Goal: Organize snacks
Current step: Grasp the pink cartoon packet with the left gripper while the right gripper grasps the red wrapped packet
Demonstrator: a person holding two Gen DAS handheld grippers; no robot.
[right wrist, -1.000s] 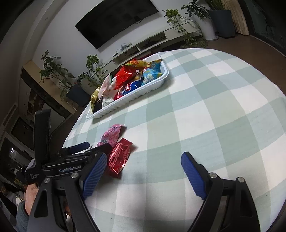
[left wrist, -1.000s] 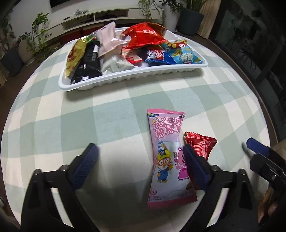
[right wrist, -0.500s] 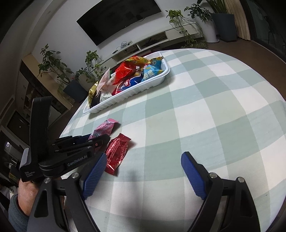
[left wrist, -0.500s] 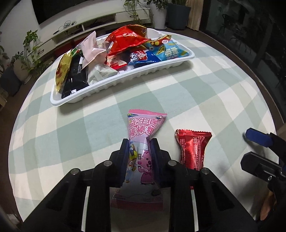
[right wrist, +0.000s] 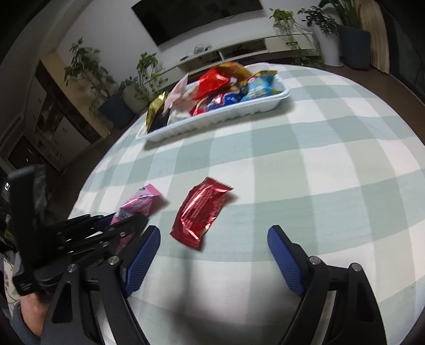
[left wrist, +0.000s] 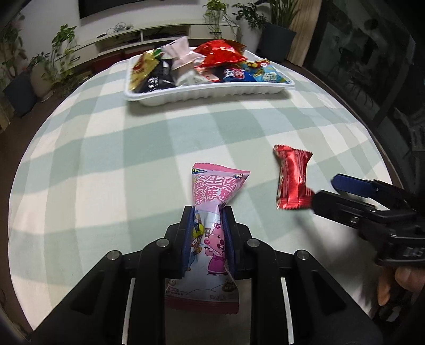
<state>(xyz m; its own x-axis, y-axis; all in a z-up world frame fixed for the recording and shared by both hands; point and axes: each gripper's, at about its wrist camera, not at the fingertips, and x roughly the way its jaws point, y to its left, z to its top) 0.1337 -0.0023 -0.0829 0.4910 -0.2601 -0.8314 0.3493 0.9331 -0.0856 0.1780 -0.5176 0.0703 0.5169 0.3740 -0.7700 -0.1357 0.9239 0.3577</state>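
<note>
Nearest the left wrist camera, the left gripper [left wrist: 207, 236] has its blue-padded fingers [left wrist: 187, 238] pinched around the waist of the pink cartoon-printed plastic snack packet [left wrist: 212, 238], which bulges out above and below the grip. The packet's far end appears raised off the green-and-white checked tablecloth [left wrist: 106, 164], though blur makes this hard to confirm.

Just to the right lies the shiny red foil snack wrapper [right wrist: 203, 212], flat on the cloth and apart from the pink packet. The right gripper [right wrist: 212, 258] sits behind it with its blue fingers [right wrist: 142, 258] spread wide and holding nothing; the wrapper lies ahead of the gap, nearer the left-hand finger. From the left wrist view, the right gripper's black body and one blue finger cover the wrapper's lower right corner. In the right wrist view, the left gripper's black frame hides most of the pink packet.

Farther across the round table, well apart from both loose snacks, stands the white ribbed plastic tray [left wrist: 212, 94], heaped with packets: gold, black, pale pink, red and blue.

Beyond the table are a low white TV cabinet [left wrist: 148, 39], a dark wall-mounted screen [right wrist: 196, 18] and several potted green plants [left wrist: 255, 24].
</note>
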